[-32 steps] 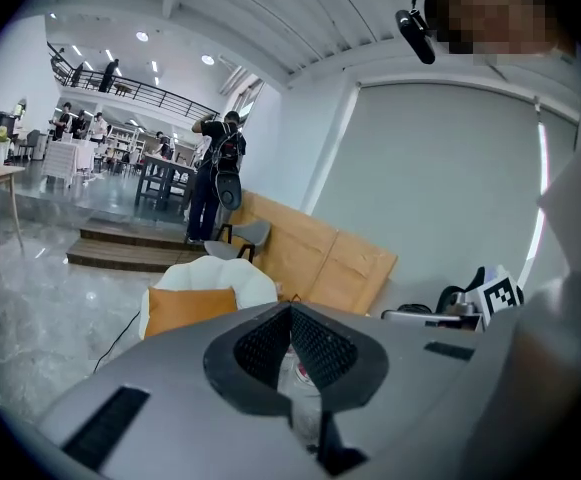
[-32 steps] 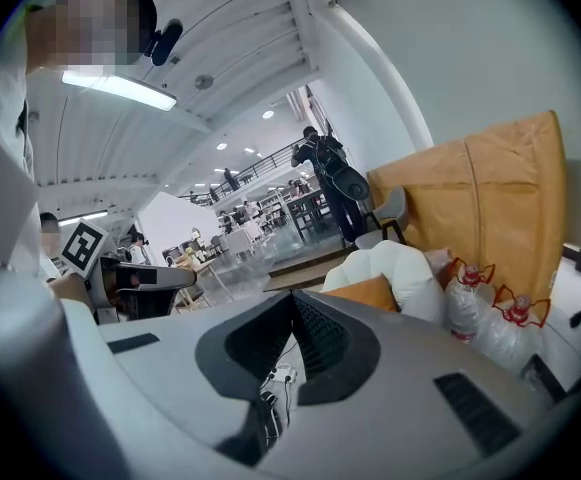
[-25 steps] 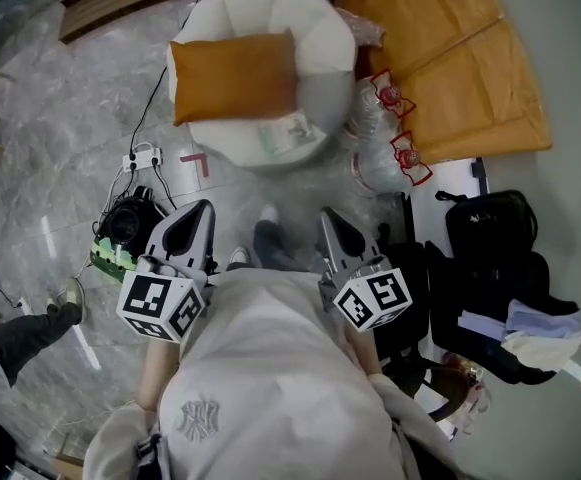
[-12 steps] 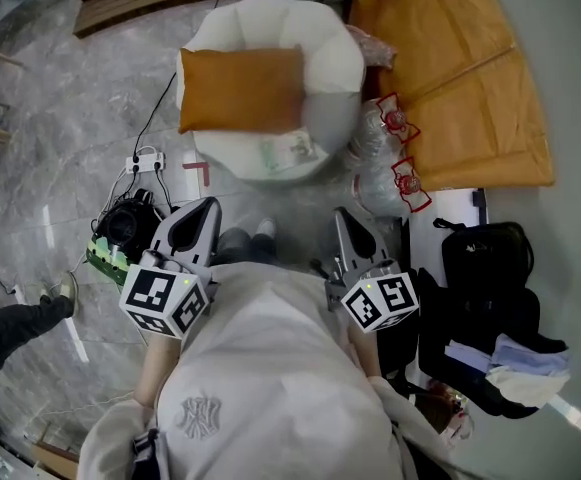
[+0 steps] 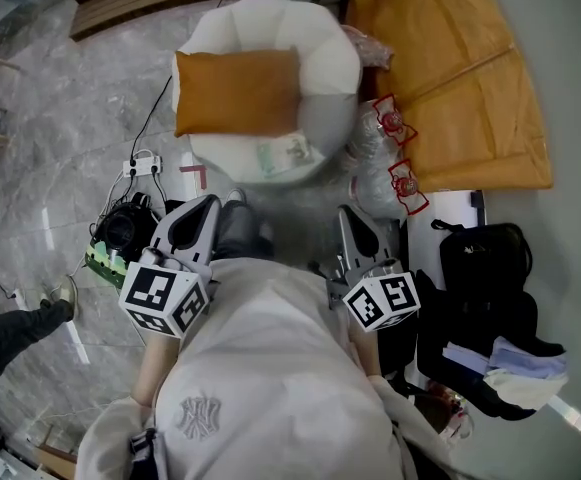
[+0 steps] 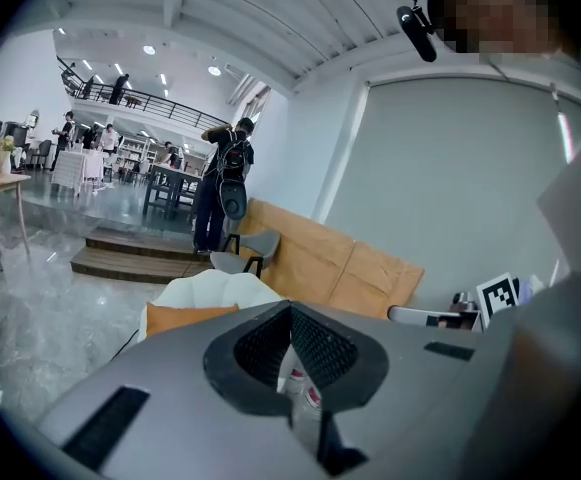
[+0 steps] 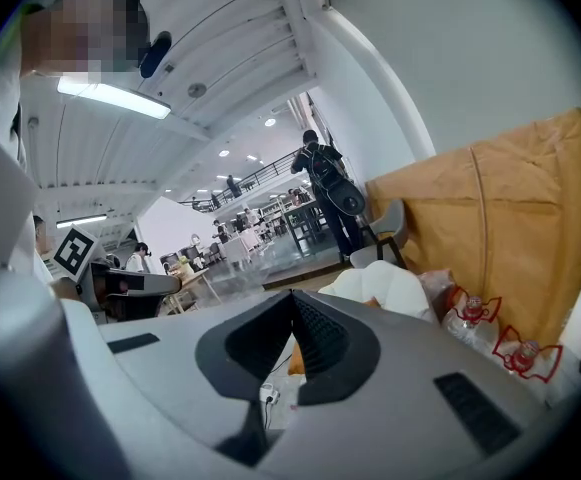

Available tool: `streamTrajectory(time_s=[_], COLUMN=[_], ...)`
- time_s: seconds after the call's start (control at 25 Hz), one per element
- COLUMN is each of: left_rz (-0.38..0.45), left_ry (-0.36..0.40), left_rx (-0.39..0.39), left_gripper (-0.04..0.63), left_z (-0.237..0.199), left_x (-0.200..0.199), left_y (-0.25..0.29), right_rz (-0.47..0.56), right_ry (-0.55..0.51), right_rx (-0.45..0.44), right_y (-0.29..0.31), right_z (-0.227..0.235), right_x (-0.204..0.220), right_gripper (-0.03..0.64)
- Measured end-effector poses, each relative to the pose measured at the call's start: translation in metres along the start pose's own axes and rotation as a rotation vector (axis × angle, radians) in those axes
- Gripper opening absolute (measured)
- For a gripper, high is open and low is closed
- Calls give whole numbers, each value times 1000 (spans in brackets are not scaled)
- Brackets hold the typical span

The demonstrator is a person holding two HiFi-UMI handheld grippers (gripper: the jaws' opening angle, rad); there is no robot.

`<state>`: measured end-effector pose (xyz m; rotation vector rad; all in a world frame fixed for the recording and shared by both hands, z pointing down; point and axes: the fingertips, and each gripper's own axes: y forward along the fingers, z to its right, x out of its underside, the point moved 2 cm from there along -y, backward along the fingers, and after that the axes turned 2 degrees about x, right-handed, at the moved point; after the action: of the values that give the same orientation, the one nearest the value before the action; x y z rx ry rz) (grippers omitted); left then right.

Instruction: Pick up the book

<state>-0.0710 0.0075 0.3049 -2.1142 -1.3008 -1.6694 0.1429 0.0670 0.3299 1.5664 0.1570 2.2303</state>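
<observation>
Person standing, seen from above, both claws held out at waist. Jaws of left gripper [image 5: 203, 213] clenched together, nothing between; right gripper [image 5: 350, 218] same, clenched and empty. Book [image 5: 288, 153] lies flat on white chair [image 5: 320, 78], just beside orange cushion [image 5: 235, 90] (well ahead of both claws). To do well: step nearer, open one claw before reaching, approach low at book's free edge, steer clear of cushion and bottles [image 5: 375, 163].

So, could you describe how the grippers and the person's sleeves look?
The left claw and right claw are pale grey plastic with black ribbed pads; each carries a white cube of black square markers. The person wears a light grey sweatshirt.
</observation>
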Motion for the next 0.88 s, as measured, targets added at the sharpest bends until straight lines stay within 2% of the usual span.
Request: streamTrajectory(time_s=[0.32,0.88], left_rz=[-33,-59], left_ry=[4,63], left_rx=[46,158], left_gripper=[9,9], left_z=[-21,-95], left_x=[-18,-94], left_y=[30,102], right_rz=[7,64], right_ry=[13,45], right_rx=[66,209], right_y=[23,100], right_z=[9,6], right_x=[-10,-51], right_gripper=[15,15])
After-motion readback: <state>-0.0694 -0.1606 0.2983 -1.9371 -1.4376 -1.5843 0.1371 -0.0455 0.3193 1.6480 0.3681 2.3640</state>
